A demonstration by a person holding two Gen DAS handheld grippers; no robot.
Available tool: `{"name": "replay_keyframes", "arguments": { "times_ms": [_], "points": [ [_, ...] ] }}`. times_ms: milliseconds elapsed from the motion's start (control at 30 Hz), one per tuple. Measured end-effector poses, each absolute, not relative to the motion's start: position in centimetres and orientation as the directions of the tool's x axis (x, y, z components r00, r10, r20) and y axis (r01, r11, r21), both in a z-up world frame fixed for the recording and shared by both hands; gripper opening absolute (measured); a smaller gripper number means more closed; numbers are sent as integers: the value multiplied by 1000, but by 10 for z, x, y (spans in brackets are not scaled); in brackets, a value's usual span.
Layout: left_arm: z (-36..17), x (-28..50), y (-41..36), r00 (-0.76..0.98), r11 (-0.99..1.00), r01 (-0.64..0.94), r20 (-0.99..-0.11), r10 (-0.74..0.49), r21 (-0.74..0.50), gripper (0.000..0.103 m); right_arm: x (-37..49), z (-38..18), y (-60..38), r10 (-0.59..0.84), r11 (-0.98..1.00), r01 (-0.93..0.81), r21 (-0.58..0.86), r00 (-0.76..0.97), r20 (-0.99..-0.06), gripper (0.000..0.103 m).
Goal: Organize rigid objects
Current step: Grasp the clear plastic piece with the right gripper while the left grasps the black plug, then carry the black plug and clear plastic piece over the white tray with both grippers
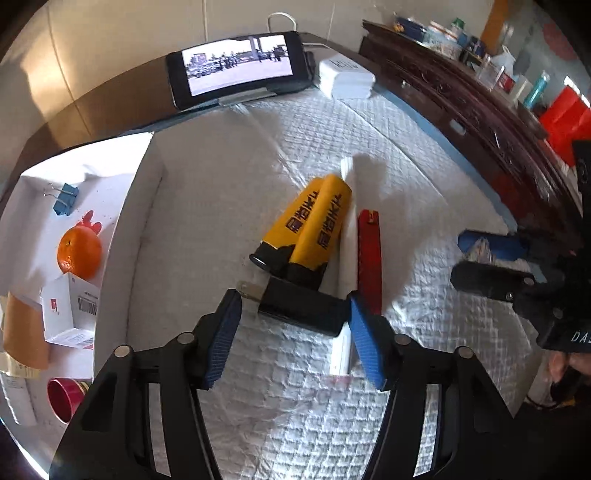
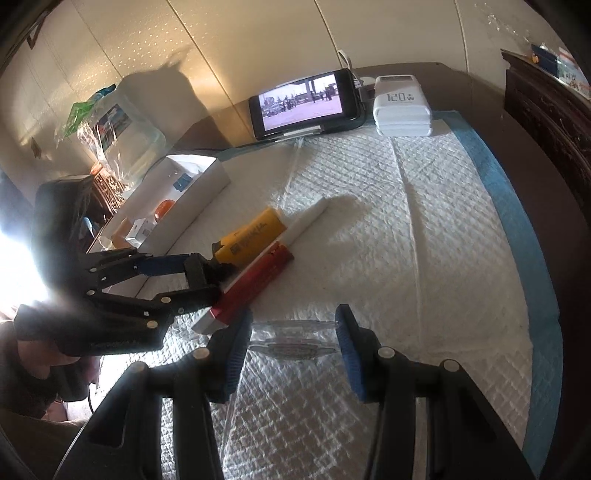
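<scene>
Quilted pad (image 1: pixel 424 192): left hand-held gripper (image 1: pixel 293 314) spans the black charger (image 1: pixel 303 308) (right (image 2: pixel 293 345) grips clear packet (image 2: pixel 293 349)).

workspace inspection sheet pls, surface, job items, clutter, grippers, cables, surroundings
surface: white quilted pad with a blue edge, on a dark table.
job's things: black plug adapter, yellow-black cylinders, white stick, red bar; white tray holds an orange, blue binder clip, small box.
clutter: phone playing video, white power bank.
grippers: left gripper open around the adapter; right gripper shut on a clear packet.
cables: white cable behind the phone.
surroundings: dark wooden cabinet, cream wall.
</scene>
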State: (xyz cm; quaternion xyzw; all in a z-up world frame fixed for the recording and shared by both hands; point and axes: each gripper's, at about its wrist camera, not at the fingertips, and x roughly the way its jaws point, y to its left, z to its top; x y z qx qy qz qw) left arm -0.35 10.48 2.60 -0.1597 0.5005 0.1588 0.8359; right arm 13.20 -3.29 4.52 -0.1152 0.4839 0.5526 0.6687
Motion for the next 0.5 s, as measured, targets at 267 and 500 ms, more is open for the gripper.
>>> {"name": "replay_keyframes", "arguments": {
  "times_ms": [267, 500],
  "points": [
    [42, -19, 102, 522, 897, -419, -846, 107, -145, 46, 130, 55, -31, 643, 347, -862, 370, -69, -763, 47],
    [91, -42, 110, 610, 869, -458, -777, 155, -187, 47, 135, 91, -18, 687, 322, -876, 359, -45, -725, 47]
  ]
}}
